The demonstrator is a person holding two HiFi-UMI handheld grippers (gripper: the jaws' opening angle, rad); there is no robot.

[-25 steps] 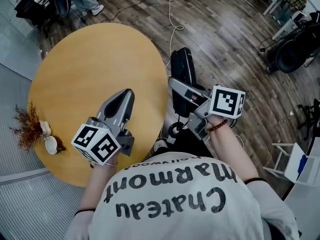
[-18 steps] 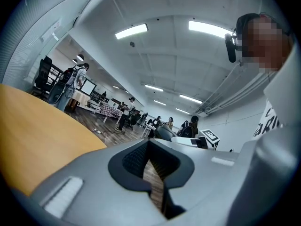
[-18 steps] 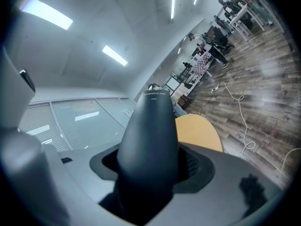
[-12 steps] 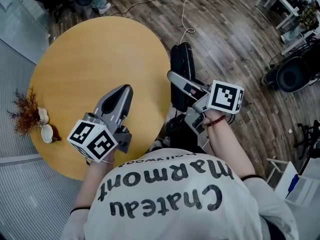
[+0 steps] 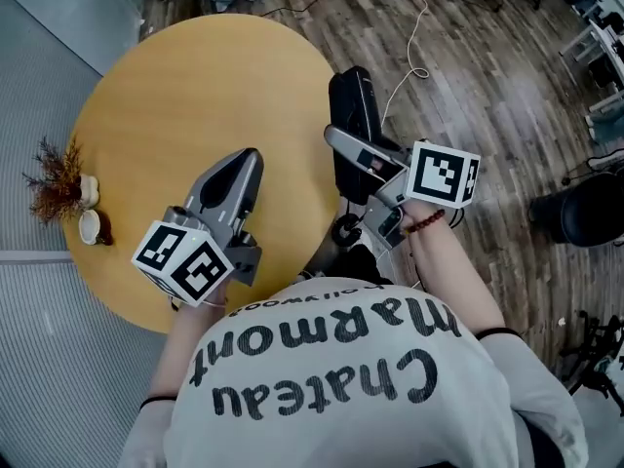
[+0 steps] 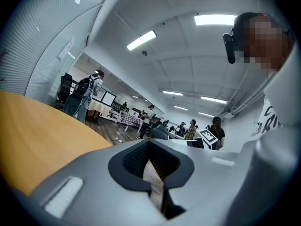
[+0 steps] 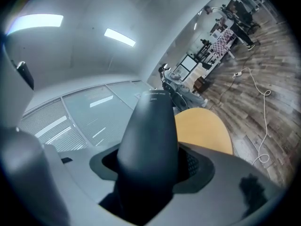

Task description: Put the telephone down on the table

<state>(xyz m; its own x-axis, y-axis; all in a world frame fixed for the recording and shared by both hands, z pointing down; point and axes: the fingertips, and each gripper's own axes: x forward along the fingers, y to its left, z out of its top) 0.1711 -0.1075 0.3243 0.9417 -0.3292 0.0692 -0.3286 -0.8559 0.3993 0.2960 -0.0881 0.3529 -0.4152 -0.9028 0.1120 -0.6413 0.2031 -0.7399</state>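
Right gripper (image 5: 363, 162) pinches the slim black plastic telephone (image 5: 352, 105) just off the round yellow wooden table (image 5: 185, 86). I'd swing it over the tabletop first, then lower it flat. Left gripper (image 5: 242, 174) is pressed together, empty.

The telephone (image 5: 353, 125) is a smooth, black, elongated handset with a rounded far end. It is clamped in the right hand-held gripper (image 5: 363, 160), pointing away, in the air just beside the right edge of the round yellow tabletop (image 5: 185, 96).
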